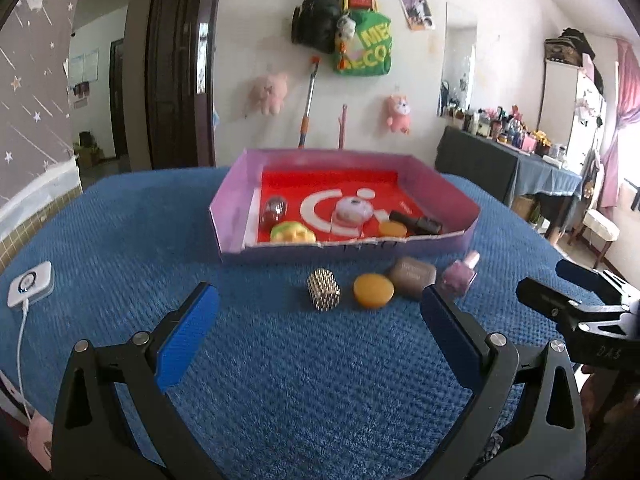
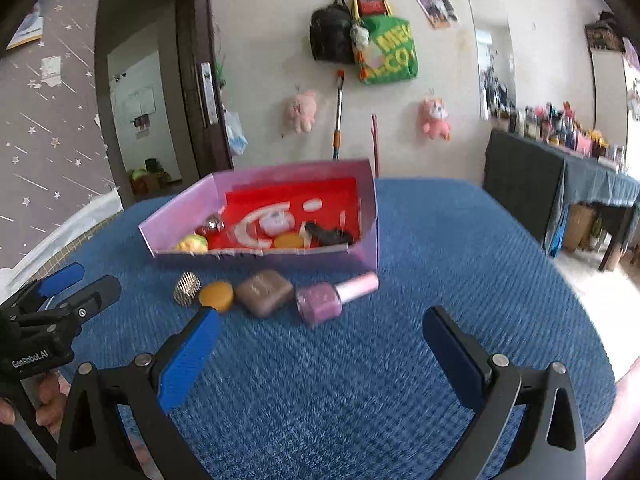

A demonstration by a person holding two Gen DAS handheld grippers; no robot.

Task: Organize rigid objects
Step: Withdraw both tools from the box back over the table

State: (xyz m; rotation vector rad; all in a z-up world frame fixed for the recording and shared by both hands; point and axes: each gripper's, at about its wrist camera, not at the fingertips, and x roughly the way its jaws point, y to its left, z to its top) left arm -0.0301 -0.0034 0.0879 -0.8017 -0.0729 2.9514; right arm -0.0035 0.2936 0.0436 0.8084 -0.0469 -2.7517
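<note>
A pink box with a red floor [image 1: 236,196] [image 2: 370,200] stands on the blue cloth and holds several small items. In front of it lie in a row a spiky metal cylinder [image 1: 323,290] [image 2: 187,288], an orange disc [image 1: 373,290] [image 2: 216,296], a brown compact [image 1: 412,276] [image 2: 264,292] and a purple nail polish bottle [image 1: 460,277] [image 2: 332,296]. My left gripper [image 1: 320,304] is open and empty, short of the cylinder and disc. My right gripper [image 2: 320,328] is open and empty, just short of the bottle.
The table is covered by a blue cloth [image 1: 304,380] [image 2: 460,264]. A white device with a cable [image 1: 31,283] lies at the left edge. A dark side table with bottles [image 1: 508,156] [image 2: 560,184] stands at the right. Bags and plush toys hang on the wall behind.
</note>
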